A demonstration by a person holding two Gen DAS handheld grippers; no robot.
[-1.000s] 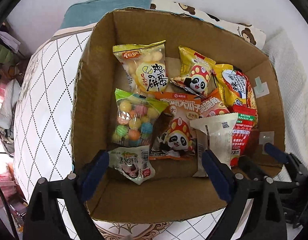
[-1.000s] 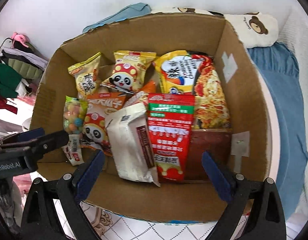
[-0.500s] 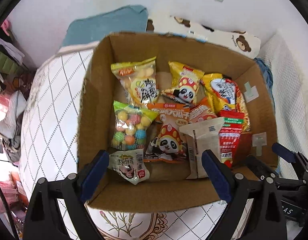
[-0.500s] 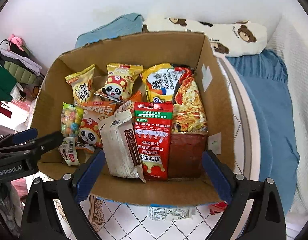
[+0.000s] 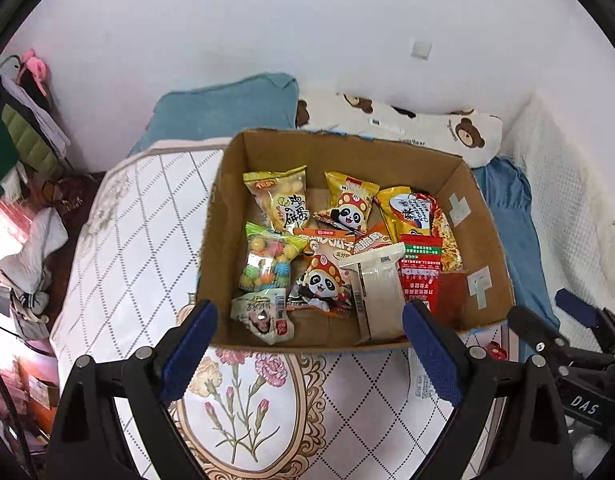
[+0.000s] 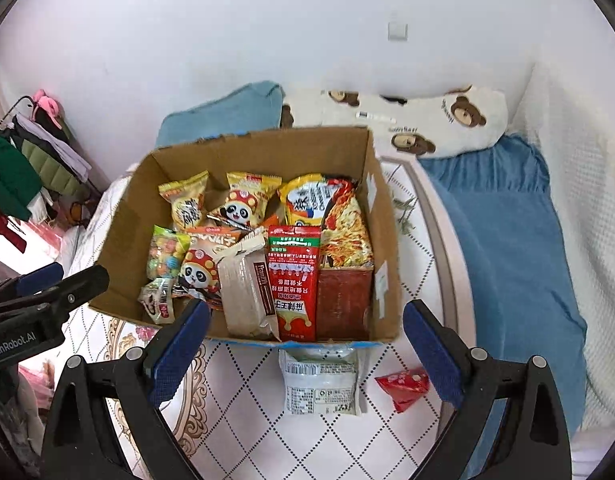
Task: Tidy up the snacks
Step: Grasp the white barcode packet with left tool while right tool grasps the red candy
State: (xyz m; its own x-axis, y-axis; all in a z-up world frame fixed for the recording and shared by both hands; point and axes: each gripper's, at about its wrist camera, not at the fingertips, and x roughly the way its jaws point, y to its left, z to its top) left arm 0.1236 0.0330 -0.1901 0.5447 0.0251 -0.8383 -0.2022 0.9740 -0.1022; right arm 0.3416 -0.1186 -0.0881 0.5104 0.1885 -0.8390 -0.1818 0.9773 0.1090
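A cardboard box (image 5: pixel 215 232) (image 6: pixel 123 232) sits on a quilted bed cover and holds several snack packets: a candy-ball bag (image 5: pixel 269 260), panda packets (image 5: pixel 349 204), a white wafer pack (image 5: pixel 377 288) (image 6: pixel 245 284), a red packet (image 6: pixel 293 280) and noodles (image 6: pixel 345 224). On the cover in front of the box lie a white packet (image 6: pixel 319 384) and a small red packet (image 6: pixel 403 386). My left gripper (image 5: pixel 309 354) is open and empty, above the box's near edge. My right gripper (image 6: pixel 305 354) is open and empty, above the white packet.
A blue pillow (image 5: pixel 223 108) and a bear-print pillow (image 6: pixel 419 120) lie behind the box against the white wall. A blue blanket (image 6: pixel 503 240) covers the right side. Clothes (image 6: pixel 23 176) hang at far left.
Both grippers have pulled back and up from the box, still open. The box now looks smaller, and the two packets on the cover in front of it have come into view.
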